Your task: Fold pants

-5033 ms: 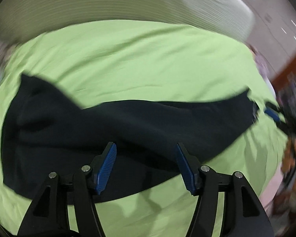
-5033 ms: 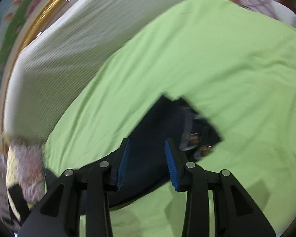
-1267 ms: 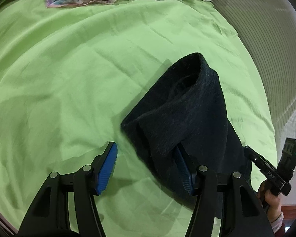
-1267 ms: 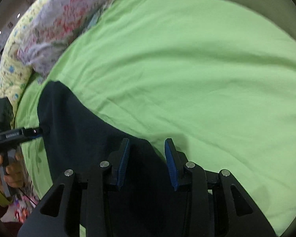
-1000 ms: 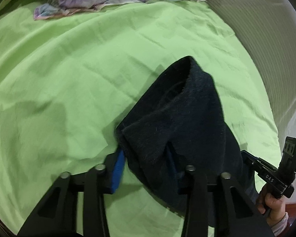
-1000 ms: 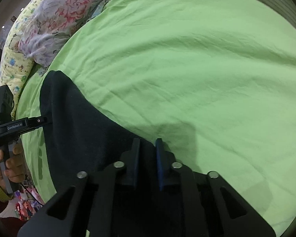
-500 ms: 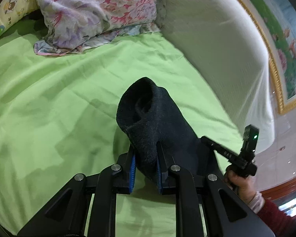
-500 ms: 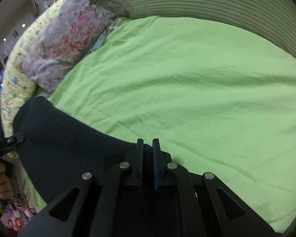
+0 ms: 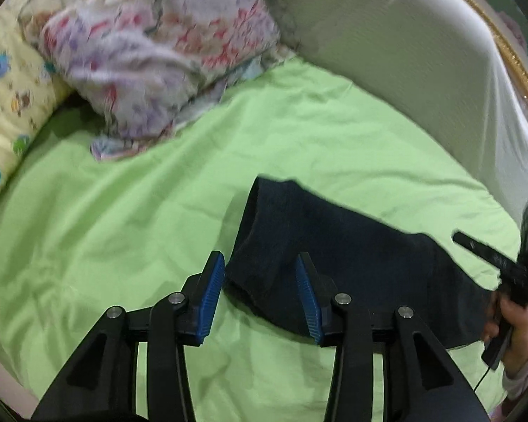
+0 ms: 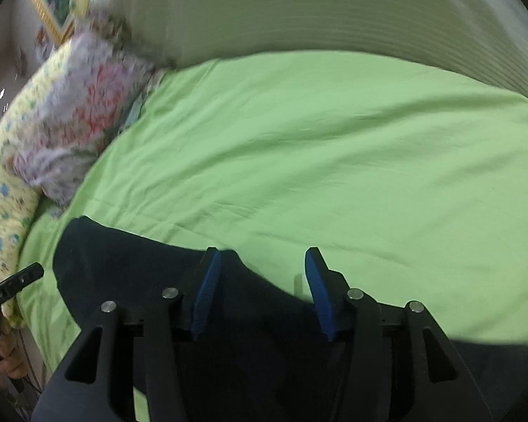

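The dark navy pants (image 9: 341, 246) lie folded in a band on the green bed sheet (image 9: 123, 228). My left gripper (image 9: 260, 293) is open, its blue pads either side of the pants' near left corner, holding nothing. My right gripper (image 10: 260, 288) is open over the other end of the pants (image 10: 140, 274), empty. The right gripper also shows at the right edge of the left wrist view (image 9: 510, 274), and the left gripper's tip shows at the left edge of the right wrist view (image 10: 14, 285).
A floral pillow (image 9: 158, 45) and a yellow patterned bolster (image 9: 7, 81) lie at the bed's head. A white ribbed headboard cushion (image 10: 334, 17) runs along the far side. Green sheet (image 10: 334, 158) stretches beyond the pants.
Both grippers were shut on the pants half a second ago, lifting the fabric. Now both have opened and let go, and the pants lie flat on the sheet.
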The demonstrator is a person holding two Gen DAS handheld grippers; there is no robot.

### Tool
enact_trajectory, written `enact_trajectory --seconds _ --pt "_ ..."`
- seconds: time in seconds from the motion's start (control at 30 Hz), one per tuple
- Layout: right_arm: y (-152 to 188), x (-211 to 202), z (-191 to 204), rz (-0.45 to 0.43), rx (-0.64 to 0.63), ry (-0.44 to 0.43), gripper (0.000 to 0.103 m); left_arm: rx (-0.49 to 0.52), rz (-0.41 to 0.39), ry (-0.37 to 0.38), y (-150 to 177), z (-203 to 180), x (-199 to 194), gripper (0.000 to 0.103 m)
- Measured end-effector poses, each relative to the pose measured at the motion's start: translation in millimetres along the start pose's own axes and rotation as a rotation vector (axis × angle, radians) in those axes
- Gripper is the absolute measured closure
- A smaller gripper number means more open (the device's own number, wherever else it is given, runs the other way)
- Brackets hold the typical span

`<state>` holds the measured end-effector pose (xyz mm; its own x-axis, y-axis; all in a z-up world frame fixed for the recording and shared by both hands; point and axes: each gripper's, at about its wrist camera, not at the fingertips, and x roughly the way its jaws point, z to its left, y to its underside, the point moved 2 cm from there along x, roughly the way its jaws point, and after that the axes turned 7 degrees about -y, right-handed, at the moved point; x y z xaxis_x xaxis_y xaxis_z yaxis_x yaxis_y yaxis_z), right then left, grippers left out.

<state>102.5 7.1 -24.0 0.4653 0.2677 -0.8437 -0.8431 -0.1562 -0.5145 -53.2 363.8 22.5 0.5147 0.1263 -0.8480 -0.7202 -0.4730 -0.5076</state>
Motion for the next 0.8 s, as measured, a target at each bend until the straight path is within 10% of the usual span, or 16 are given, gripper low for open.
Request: enact_trajectory --seconds 0.23,0.8 --pt "43 -80 -54 -0.113 0.199 0.035 0.051 0.163 -0.008 0.1 -20 -71 -6 0.052" --pt "133 -180 -154 -0.236 0.53 0.193 0.051 0.926 0.151 0.365 30 -319 37 0.051"
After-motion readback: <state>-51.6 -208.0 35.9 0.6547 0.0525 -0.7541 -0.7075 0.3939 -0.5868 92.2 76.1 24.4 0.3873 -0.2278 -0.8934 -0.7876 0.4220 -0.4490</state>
